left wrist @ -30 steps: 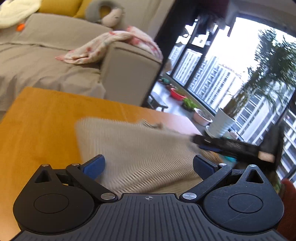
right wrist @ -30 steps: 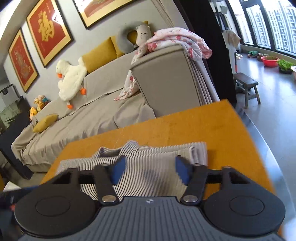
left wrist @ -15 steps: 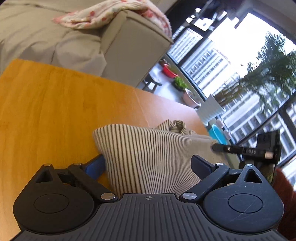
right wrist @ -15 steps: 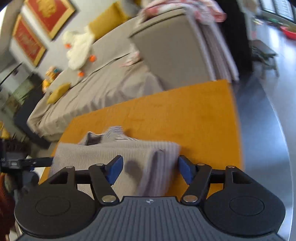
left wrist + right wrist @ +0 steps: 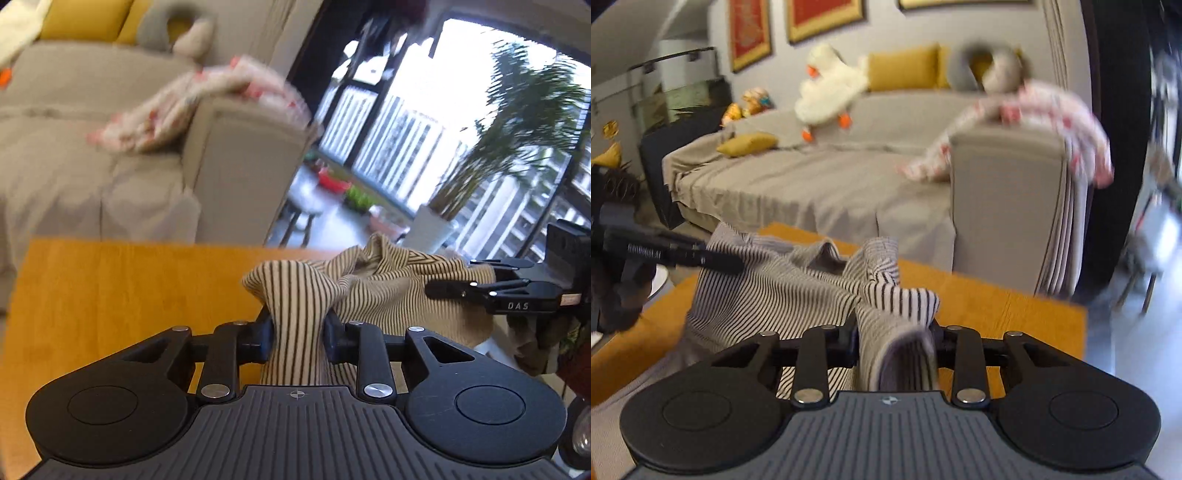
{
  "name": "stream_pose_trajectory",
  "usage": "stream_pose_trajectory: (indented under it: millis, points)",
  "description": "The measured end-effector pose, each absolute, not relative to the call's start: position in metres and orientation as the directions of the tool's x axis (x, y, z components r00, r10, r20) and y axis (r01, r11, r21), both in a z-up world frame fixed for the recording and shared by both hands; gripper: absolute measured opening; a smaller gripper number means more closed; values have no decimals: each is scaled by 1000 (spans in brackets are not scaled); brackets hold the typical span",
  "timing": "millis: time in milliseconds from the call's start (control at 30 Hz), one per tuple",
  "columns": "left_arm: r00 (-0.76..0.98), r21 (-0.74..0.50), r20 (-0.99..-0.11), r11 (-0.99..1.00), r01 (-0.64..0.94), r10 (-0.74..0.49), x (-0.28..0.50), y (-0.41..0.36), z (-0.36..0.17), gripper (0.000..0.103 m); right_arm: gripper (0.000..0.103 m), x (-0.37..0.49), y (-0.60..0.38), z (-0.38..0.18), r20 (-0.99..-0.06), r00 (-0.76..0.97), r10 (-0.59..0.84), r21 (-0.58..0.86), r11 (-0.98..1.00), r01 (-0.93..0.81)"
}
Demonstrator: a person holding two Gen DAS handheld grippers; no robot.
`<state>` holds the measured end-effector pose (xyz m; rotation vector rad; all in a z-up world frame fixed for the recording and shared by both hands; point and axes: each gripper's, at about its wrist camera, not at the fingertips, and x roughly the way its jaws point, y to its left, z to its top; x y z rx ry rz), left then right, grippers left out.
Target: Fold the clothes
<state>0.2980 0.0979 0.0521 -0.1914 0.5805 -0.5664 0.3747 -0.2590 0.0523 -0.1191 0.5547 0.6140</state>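
Striped garment (image 5: pixel 388 291) bunches between left gripper (image 5: pixel 298 332) and right gripper (image 5: pixel 894 341), both clenching it; sofa (image 5: pixel 849 192) at twelve o'clock beyond orange table (image 5: pixel 129 288).

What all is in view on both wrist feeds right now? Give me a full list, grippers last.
striped garment: one, cream with dark stripes, bunched and lifted over the table, pinched at two spots
table: one, orange wood, under the garment
sofa: one, grey cover, behind the table
floral blanket: one, white and pink, draped over the sofa arm
duck plush: one, white with orange feet, on the sofa back
yellow cushions: at least two, on the sofa
neck pillow: one, grey, on the sofa back
framed pictures: at least two, red and gold, on the wall
potted palm: one, white pot, by the window
left gripper: black, jaws shut on the garment
right gripper: black, jaws shut on the garment
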Motion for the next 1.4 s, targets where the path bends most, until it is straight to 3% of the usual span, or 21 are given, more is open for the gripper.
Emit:
stream_pose_trajectory:
  millis: [200,400,533,700,800,900,1067,1200,1233,1267,1333,1400]
  points:
    - [691,-267,-455,827,495,-561,219,96,71,30,31,273,-257,78,-478,712,514,-90,778,-621]
    - [640,-282,-545,837,468,-541,161,97,53,34,31,190,-244,56,-569,668,479,-160,732,-662]
    - [596,-280,-607,843,459,-526,131,98,45,47,33,145,-236,32,-629,661,408,-241,707,-665]
    - [567,-375,-586,814,443,-579,104,121,50,76,45,105,-251,30,-655,635,409,-193,722,-664]
    - [570,-441,-548,791,425,-612,98,132,54,94,64,94,-273,43,-638,628,445,-79,774,-628]
    - [565,-497,-540,778,385,-625,106,134,49,96,80,100,-301,54,-602,623,499,146,836,-528]
    - [538,-544,-606,799,258,-586,135,118,15,96,80,134,-326,36,-549,597,585,532,795,-290]
    - [556,-542,-623,817,199,-549,153,108,0,96,80,153,-307,3,-599,566,567,557,802,-215]
    - [570,-533,-619,822,202,-541,154,105,0,92,79,155,-299,-4,-614,557,559,542,812,-218]
    - [578,-523,-613,825,213,-539,155,102,2,84,69,157,-292,-11,-629,548,552,526,821,-222]
    - [588,-475,-619,845,246,-520,155,97,12,45,43,159,-274,-8,-649,588,482,403,874,-272]
    - [601,-443,-609,851,282,-517,154,95,26,36,26,154,-264,17,-612,634,473,306,881,-362]
